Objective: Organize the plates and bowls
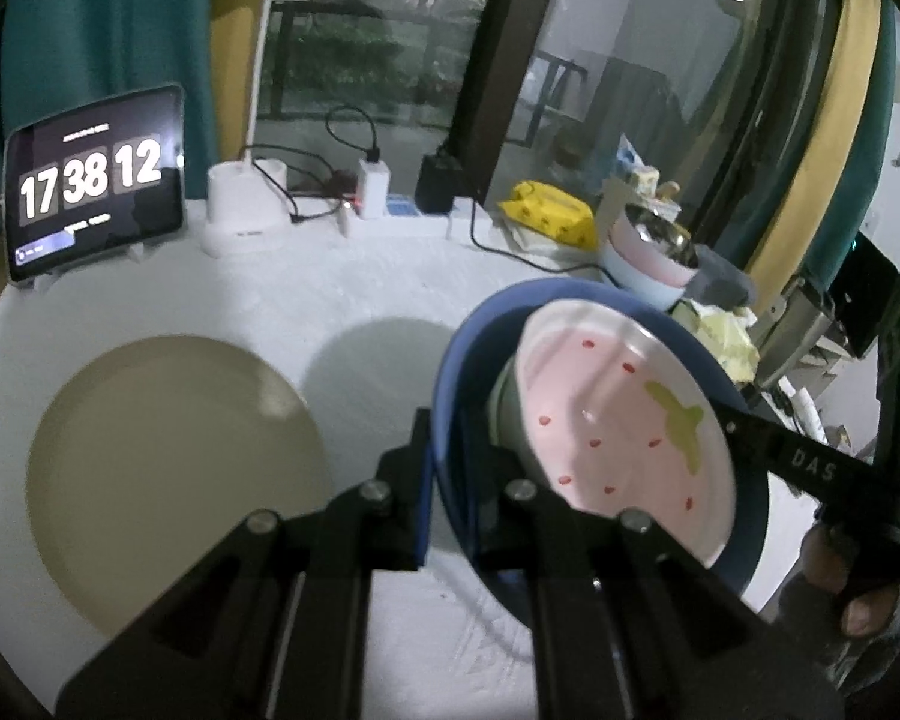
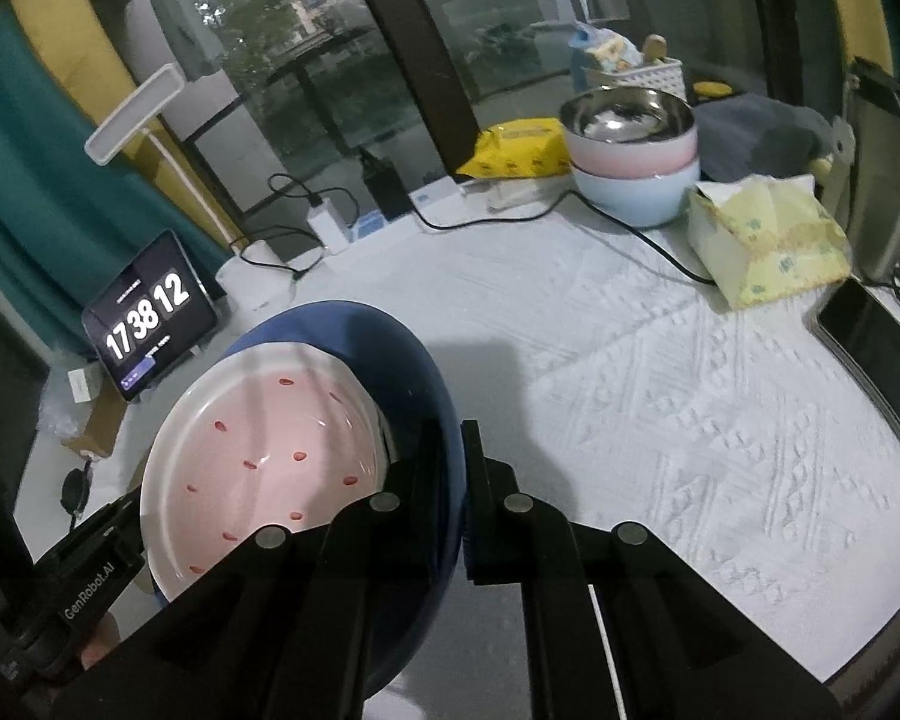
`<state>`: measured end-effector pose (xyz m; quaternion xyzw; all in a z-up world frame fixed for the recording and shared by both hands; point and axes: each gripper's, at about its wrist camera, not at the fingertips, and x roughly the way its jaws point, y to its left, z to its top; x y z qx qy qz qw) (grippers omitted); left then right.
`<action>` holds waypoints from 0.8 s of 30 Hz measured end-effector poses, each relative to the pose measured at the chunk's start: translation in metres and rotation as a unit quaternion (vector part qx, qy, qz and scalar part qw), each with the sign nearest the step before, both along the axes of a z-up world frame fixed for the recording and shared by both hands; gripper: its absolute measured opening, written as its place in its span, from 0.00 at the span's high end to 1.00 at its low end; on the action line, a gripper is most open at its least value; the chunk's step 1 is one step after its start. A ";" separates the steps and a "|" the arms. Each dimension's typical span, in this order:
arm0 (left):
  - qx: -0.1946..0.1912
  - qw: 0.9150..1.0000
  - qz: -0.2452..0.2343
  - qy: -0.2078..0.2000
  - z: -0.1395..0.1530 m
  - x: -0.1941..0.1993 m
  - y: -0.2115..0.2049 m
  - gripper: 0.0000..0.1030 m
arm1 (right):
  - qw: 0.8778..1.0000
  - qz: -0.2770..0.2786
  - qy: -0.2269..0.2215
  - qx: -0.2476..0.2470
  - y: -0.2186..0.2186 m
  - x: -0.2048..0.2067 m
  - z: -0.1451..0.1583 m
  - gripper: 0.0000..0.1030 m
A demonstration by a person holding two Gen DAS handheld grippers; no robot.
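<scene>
The left gripper (image 1: 444, 468) is clenched on the near rim of a blue plate (image 1: 468, 360), and the right gripper (image 2: 456, 480) is clenched on the opposite rim of the same plate, which hangs tilted between the two above the white worktop (image 2: 660, 390). A pink plate with red flecks (image 1: 618, 420) lies inside the blue one. To the left of the left gripper a beige plate (image 1: 168, 480) lies flat on the worktop. Far ahead and to the right of the right gripper stands a stack of bowls (image 2: 630, 150), steel-lined pink over pale blue. A clock tablet (image 1: 93, 180) stands ahead and left.
</scene>
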<state>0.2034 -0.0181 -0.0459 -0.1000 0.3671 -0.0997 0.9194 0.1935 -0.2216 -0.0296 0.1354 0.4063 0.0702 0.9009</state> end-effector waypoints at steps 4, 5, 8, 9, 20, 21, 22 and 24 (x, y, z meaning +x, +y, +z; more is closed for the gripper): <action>-0.002 1.000 0.007 -0.008 0.006 -0.002 0.015 0.94 | 1.000 0.008 -0.008 -0.004 0.016 0.003 0.008 0.93; -0.003 1.000 0.010 -0.010 0.007 -0.002 0.020 0.94 | 1.000 0.010 -0.010 -0.005 0.021 0.003 0.010 0.93; -0.005 1.000 0.016 -0.013 0.009 -0.003 0.032 0.94 | 1.000 0.016 -0.013 -0.007 0.033 0.005 0.014 0.93; -0.006 1.000 0.018 -0.014 0.010 -0.004 0.036 0.94 | 1.000 0.018 -0.014 -0.007 0.037 0.006 0.015 0.93; -0.008 0.998 0.049 -0.023 0.017 -0.006 0.083 0.94 | 0.999 0.047 -0.018 -0.006 0.083 0.018 0.021 0.93; -0.008 0.998 0.053 -0.024 0.017 -0.006 0.088 0.94 | 0.998 0.051 -0.018 -0.006 0.089 0.020 0.021 0.93; -0.008 0.998 0.056 -0.024 0.018 -0.005 0.092 0.94 | 0.998 0.054 -0.019 -0.006 0.094 0.022 0.021 0.93; -0.005 0.998 0.063 -0.024 0.018 -0.004 0.102 0.94 | 0.998 0.062 -0.018 -0.005 0.104 0.026 0.021 0.93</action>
